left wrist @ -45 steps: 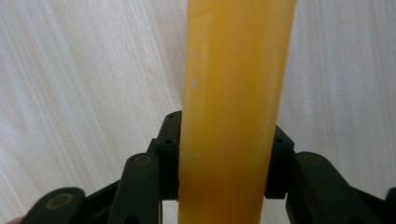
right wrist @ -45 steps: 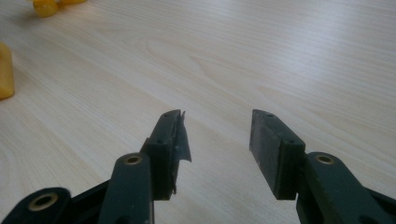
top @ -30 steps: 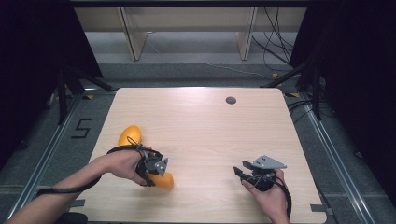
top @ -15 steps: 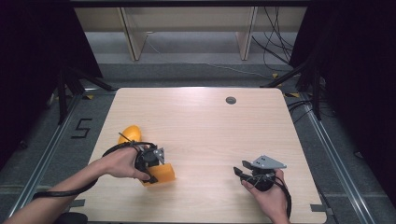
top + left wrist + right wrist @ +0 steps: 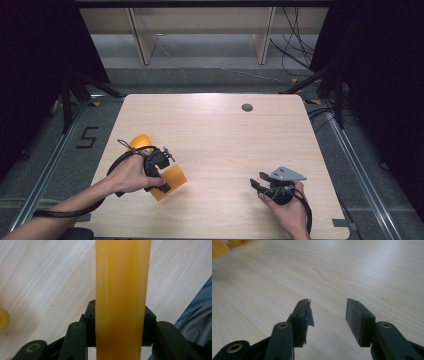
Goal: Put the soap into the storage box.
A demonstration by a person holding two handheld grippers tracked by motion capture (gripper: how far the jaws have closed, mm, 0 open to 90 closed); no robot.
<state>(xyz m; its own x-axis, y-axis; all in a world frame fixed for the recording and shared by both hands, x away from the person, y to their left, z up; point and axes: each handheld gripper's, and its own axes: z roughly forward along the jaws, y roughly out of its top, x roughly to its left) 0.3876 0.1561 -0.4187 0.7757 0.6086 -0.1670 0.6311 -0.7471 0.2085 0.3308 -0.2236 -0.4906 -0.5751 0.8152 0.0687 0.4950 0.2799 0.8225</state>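
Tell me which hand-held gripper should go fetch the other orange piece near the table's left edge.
Right, probably. The right hand-held gripper is open and empty, though farther off. The left hand-held gripper is nearer the round orange piece but is shut on the flat orange piece.

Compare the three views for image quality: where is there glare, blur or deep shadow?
High view: soft glare on the table far edge, black surroundings. Left gripper view: the orange piece sits very close, slightly soft. Right gripper view: hand-held gripper sharp, far tabletop blurred with sheen.

High view looks down over the table (image 5: 220,130); both claw views skim it close.
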